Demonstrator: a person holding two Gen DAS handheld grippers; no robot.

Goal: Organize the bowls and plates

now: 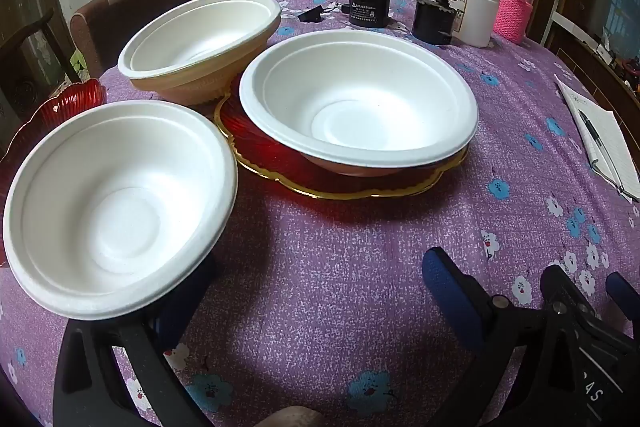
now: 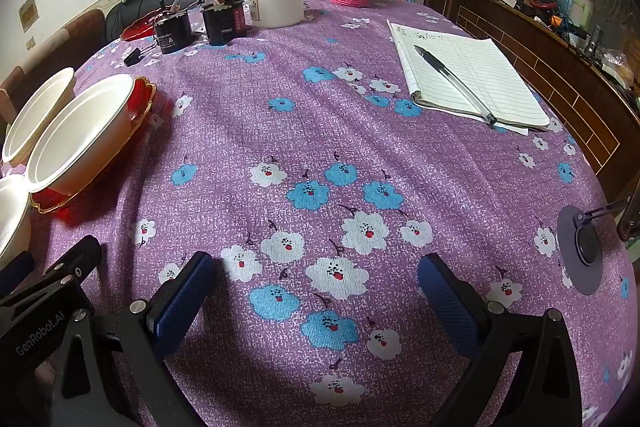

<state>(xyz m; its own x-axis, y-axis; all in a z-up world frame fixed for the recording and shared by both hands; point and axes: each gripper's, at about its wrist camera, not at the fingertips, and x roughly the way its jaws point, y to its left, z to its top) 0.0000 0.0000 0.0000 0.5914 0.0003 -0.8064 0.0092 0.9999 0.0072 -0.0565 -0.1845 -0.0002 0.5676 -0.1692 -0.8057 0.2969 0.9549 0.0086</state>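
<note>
Tilting down over tablecloth point(image 2: 320, 131), both hand-held grippers, L point(image 1: 304, 291) & R point(image 2: 316, 291), jaws wide, empty.

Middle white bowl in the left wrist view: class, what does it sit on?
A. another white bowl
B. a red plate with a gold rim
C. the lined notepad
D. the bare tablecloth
B: the middle white bowl rests on the red gold-rimmed plate.

near white bowl point(image 1: 116, 203) hides the left gripper's left finger and most of the red plate point(image 1: 60, 103) behind it. middle bowl point(image 1: 360, 99) covers much of its gold-rimmed plate point(image 1: 272, 163). notebook point(image 1: 604, 143) cut by the frame edge. black canister point(image 1: 366, 9) label too small to read (right wrist view likewise).
</note>
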